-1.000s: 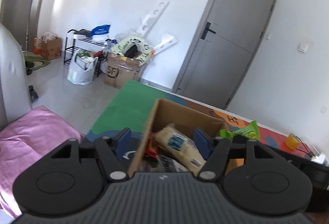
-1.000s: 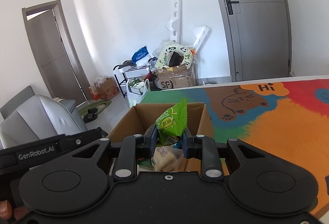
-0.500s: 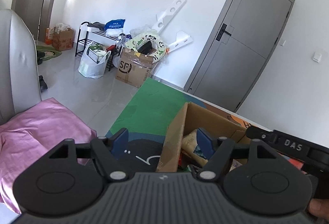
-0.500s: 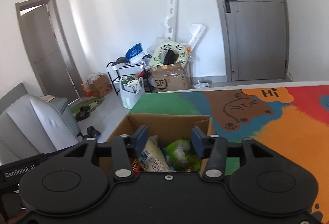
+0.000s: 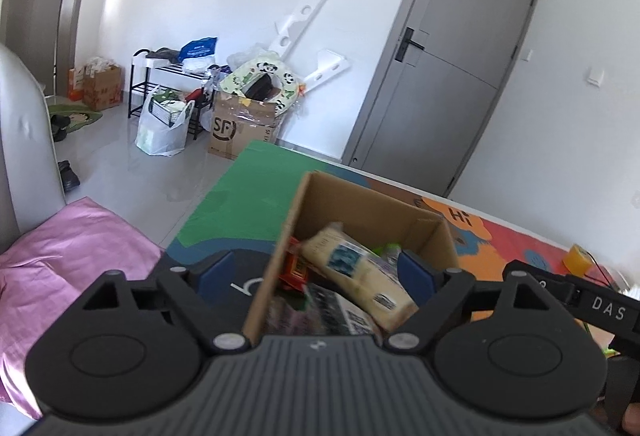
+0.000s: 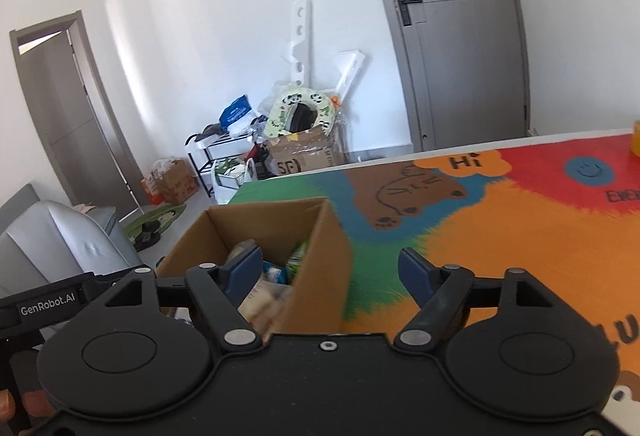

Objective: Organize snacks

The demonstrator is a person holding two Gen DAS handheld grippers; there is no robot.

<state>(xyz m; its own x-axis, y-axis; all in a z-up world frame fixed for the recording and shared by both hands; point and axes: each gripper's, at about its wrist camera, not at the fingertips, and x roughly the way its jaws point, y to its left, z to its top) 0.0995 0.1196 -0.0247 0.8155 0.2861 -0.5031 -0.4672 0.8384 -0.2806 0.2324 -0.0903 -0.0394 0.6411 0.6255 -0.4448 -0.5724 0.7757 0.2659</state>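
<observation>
An open cardboard box (image 5: 360,204) stands on the colourful table mat and holds several snack packets. A pale yellow packet (image 5: 356,276) lies on top, with a green packet (image 6: 298,260) beside it. My left gripper (image 5: 314,272) is open and empty, its jaws straddling the box's left wall. My right gripper (image 6: 330,270) is open and empty, its jaws straddling the box's (image 6: 320,236) right wall. The right gripper's body (image 5: 580,300) shows at the right of the left wrist view.
The mat (image 6: 500,220) spreads to the right with a bear drawing. A small yellow object (image 5: 576,260) sits at the mat's far right. A pink cushion (image 5: 60,248) and grey chair (image 6: 60,236) lie left of the table. Floor clutter stands by the wall.
My right gripper opened and let the green packet drop into the box, then shifted right across the box's right wall. My left gripper stayed open by the box.
</observation>
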